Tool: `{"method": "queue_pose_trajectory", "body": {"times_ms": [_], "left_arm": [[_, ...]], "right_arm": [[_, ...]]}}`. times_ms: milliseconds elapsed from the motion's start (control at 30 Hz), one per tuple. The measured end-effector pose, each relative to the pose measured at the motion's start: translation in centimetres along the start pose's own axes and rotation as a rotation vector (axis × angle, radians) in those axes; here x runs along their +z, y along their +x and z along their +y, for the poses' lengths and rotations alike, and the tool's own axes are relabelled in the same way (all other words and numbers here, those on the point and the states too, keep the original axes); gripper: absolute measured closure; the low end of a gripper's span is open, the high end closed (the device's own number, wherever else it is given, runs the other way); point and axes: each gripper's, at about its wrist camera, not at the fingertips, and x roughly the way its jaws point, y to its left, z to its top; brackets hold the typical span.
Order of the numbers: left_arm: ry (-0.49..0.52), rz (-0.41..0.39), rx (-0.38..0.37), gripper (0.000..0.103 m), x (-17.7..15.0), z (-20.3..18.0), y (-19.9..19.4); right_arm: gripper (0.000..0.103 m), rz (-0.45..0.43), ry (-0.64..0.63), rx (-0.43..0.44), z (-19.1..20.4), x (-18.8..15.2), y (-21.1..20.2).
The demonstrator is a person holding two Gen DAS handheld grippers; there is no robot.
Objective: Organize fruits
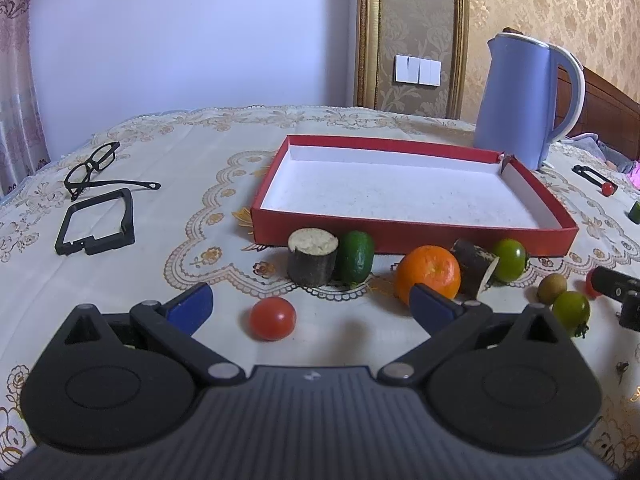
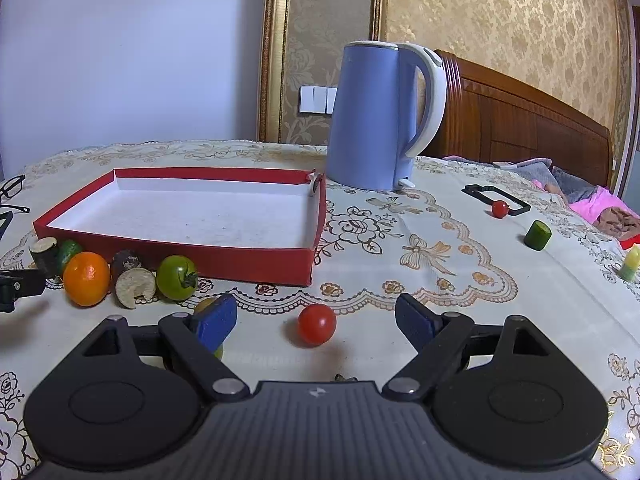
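A red box with a white inside point(image 1: 412, 236) point(image 2: 256, 266) lies on the table with nothing in it. In front of it lie an orange point(image 1: 427, 271) point(image 2: 86, 279), green tomatoes point(image 1: 509, 260) point(image 2: 176, 277), a small green fruit point(image 1: 354, 255), and two dark cut pieces point(image 1: 312, 256) point(image 2: 134, 286). My left gripper point(image 1: 310, 306) is open, with a red tomato point(image 1: 273, 318) between its fingers. My right gripper point(image 2: 316, 322) is open, with another red tomato point(image 2: 317, 324) between its fingers.
A blue kettle point(image 1: 520, 100) point(image 2: 380, 116) stands behind the box. Black glasses point(image 1: 94, 168) and a black frame point(image 1: 96, 224) lie at the left. At the right lie a small red tomato by a black frame point(image 2: 500, 209), a green piece point(image 2: 537, 235) and a yellow piece point(image 2: 629, 266).
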Motion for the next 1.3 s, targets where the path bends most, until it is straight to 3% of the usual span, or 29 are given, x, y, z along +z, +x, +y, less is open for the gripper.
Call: {"method": "queue_pose_trajectory", "body": {"times_ms": [1300], "left_arm": [[0.005, 0.002, -0.01, 0.0, -0.29, -0.08, 0.1]], "right_arm": [[0.016, -0.011, 0.017, 0.007, -0.13, -0.21, -0.37]]}}
